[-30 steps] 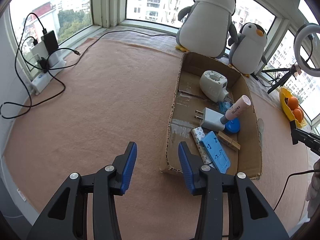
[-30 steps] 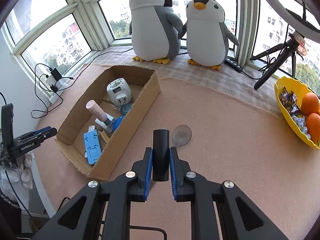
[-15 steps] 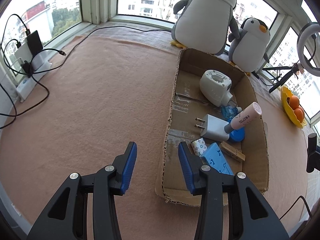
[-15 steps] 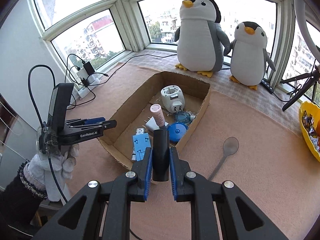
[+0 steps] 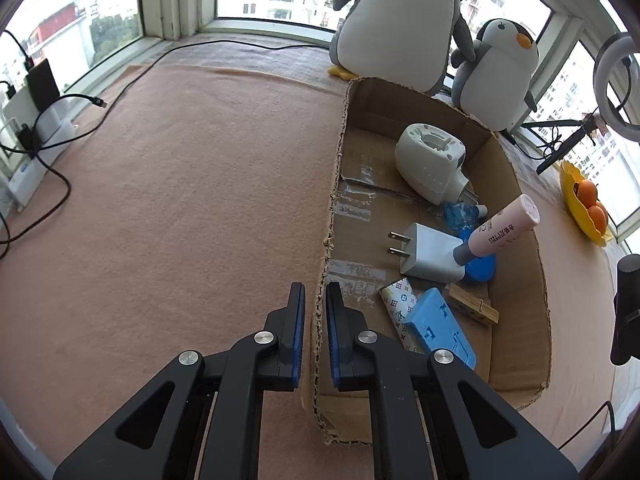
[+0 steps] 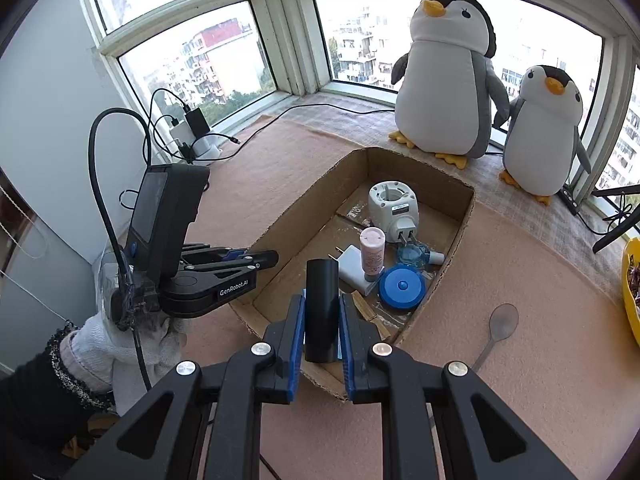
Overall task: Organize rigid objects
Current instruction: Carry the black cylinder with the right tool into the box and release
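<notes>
Left claw (image 5: 315,314) had just clenched on the cardboard box (image 5: 516,184) wall; right claw (image 6: 319,320) grasped a black cylinder (image 6: 321,304), box at 12 o'clock. Next: release it inside.

Two plush penguins: a large one (image 6: 444,76) and a smaller one (image 6: 544,128). One cardboard box (image 6: 460,236). Inside it, one white plug-in device (image 6: 392,206), one white wall charger (image 5: 430,254), one pink tube (image 5: 502,232), one round blue case (image 6: 402,286), one clear blue item (image 6: 414,254), one wooden clothespin (image 5: 472,308), one blue flat stand (image 5: 438,328) and one patterned roll (image 5: 400,302). One black cylinder (image 6: 322,304). One spoon (image 6: 500,326). One yellow bowl (image 5: 572,204) with two oranges (image 5: 592,202). One ring light (image 5: 618,80).
</notes>
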### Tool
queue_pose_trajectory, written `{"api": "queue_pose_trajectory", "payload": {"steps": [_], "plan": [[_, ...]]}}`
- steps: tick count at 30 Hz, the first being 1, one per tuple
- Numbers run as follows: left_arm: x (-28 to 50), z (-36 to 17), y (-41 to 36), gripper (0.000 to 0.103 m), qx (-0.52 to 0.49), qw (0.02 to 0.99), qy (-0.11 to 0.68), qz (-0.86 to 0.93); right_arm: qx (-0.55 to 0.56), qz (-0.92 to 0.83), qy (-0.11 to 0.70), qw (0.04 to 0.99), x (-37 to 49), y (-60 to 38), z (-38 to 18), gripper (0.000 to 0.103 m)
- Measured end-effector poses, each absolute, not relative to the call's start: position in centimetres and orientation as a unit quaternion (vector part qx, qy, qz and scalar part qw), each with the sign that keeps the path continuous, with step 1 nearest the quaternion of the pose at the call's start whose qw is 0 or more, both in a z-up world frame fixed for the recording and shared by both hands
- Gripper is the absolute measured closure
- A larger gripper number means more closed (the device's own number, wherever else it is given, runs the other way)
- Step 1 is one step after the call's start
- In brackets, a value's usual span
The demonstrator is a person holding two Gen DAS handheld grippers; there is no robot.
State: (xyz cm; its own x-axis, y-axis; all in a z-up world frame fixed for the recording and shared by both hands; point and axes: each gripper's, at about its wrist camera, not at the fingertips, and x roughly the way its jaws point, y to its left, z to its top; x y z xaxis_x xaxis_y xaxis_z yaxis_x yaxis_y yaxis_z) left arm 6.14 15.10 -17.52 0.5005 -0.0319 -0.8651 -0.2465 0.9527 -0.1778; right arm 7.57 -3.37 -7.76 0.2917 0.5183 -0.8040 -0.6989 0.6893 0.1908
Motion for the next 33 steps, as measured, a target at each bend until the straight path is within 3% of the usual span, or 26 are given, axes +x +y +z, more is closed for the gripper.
{"api": "queue_pose_trajectory", "payload": {"steps": [18,20,21,22,33], "plan": [[6.3,-17.9,15.3,0.098,-0.15,0.855,0.493,0.055,-0.12,0.389,0.468,0.785,9.2,0.6,-9.8,0.087],[6.3,-17.9,15.3,0.098,-0.15,0.855,0.493,0.055,-0.12,0.391,0.468,0.783,9.4,0.7,-9.8,0.074],[6.3,-17.9,15.3,0.098,-0.15,0.855,0.493,0.055,-0.119,0.39,0.464,0.786,9.4,0.6,-9.7,0.058],[6.3,-17.9,15.3,0.098,-0.149,0.855,0.493,0.056,-0.117,0.391,0.459,0.789,9.3,0.5,-9.6,0.049],[6.3,-18.0,15.3,0.098,-0.148,0.856,0.493,0.057,-0.109,0.386,0.45,0.798,9.6,-0.5,-9.0,0.047]]}}
